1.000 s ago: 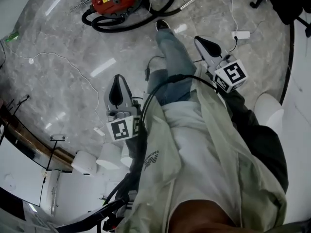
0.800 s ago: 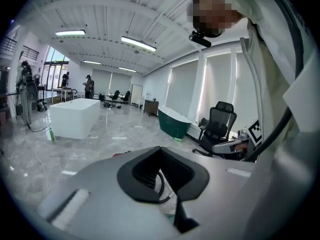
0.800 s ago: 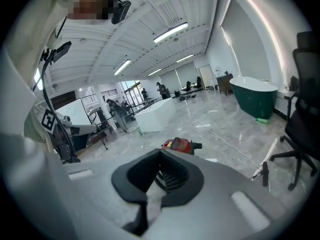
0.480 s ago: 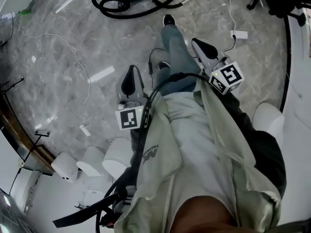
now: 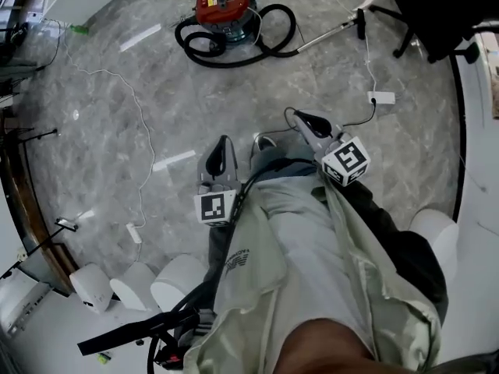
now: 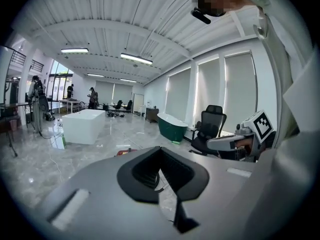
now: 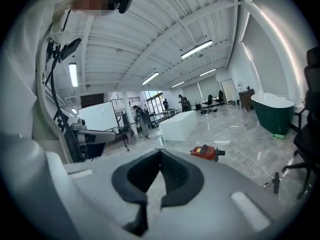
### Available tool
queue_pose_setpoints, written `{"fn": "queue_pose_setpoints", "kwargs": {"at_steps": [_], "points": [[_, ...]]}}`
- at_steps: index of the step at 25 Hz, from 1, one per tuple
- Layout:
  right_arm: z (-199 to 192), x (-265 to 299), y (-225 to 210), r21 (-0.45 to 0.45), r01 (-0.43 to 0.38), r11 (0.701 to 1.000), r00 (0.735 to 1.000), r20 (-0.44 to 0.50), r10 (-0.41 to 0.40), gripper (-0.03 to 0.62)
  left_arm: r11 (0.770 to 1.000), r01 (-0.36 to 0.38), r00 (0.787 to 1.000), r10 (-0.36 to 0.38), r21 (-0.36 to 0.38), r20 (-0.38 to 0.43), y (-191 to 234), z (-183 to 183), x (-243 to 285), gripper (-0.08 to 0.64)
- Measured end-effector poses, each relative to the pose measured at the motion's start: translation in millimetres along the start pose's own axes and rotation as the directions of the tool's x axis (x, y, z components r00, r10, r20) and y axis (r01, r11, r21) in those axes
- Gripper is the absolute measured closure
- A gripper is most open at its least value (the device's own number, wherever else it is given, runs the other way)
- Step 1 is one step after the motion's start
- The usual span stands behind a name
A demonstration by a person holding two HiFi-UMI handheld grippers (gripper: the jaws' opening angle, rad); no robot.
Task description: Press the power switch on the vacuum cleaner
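Observation:
The red vacuum cleaner (image 5: 224, 6) stands on the grey marble floor far ahead, ringed by its black hose (image 5: 269, 47). It shows small and low in the left gripper view (image 6: 125, 152) and clearer in the right gripper view (image 7: 205, 152). My left gripper (image 5: 220, 156) is held in front of the person's legs, shut and empty, pointing toward the vacuum. My right gripper (image 5: 306, 123) sits to its right, also shut on nothing. Both are well short of the vacuum. Its power switch is too small to make out.
A metal wand (image 5: 331, 31) lies right of the vacuum, toward a black office chair (image 5: 425, 6). A white power strip (image 5: 381, 97) and a thin white cable (image 5: 142, 135) lie on the floor. White round bases (image 5: 175, 279) stand near left. A white tub (image 6: 85, 125) stands farther off.
The view has swung, so the vacuum, cut off at the top edge half a second ago, is now whole and more central. Both grippers have stayed shut in front of the walking person.

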State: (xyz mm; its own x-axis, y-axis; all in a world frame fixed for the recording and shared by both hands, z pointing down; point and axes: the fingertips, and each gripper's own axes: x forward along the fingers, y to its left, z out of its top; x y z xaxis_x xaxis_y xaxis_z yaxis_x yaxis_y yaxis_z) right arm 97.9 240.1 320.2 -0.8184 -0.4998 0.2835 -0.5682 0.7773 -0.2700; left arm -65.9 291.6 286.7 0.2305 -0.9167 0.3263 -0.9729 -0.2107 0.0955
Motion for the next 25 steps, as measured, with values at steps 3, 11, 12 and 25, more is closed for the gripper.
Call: {"fn": "queue_pose_setpoints", "kwargs": {"at_steps": [3, 11, 12, 25], "points": [[5.6, -30.2, -2.9, 0.009, 0.014, 1.000, 1.000, 0.026, -0.014, 0.592, 0.998, 0.057, 0.998, -0.057, 0.016, -0.009, -39.4, 4.7, 10.8, 0.560], [-26.5, -181.4, -39.1, 0.011, 0.160, 0.987, 0.987, 0.017, -0.160, 0.592, 0.948, 0.315, 0.949, -0.315, 0.047, 0.006, -210.4, -8.5, 45.2, 0.560], [-32.3, -198.4, -46.7, 0.020, 0.182, 0.983, 0.983, 0.014, -0.182, 0.592, 0.943, 0.330, 0.944, -0.331, 0.052, 0.012, -227.4, -8.4, 43.7, 0.560], [-52.5, -233.3, -14.6, -0.111, -0.003, 0.994, 1.000, -0.032, -0.001, 0.592, 0.989, 0.145, 0.988, -0.146, 0.031, 0.053, -263.4, -40.2, -17.8, 0.560]]}}
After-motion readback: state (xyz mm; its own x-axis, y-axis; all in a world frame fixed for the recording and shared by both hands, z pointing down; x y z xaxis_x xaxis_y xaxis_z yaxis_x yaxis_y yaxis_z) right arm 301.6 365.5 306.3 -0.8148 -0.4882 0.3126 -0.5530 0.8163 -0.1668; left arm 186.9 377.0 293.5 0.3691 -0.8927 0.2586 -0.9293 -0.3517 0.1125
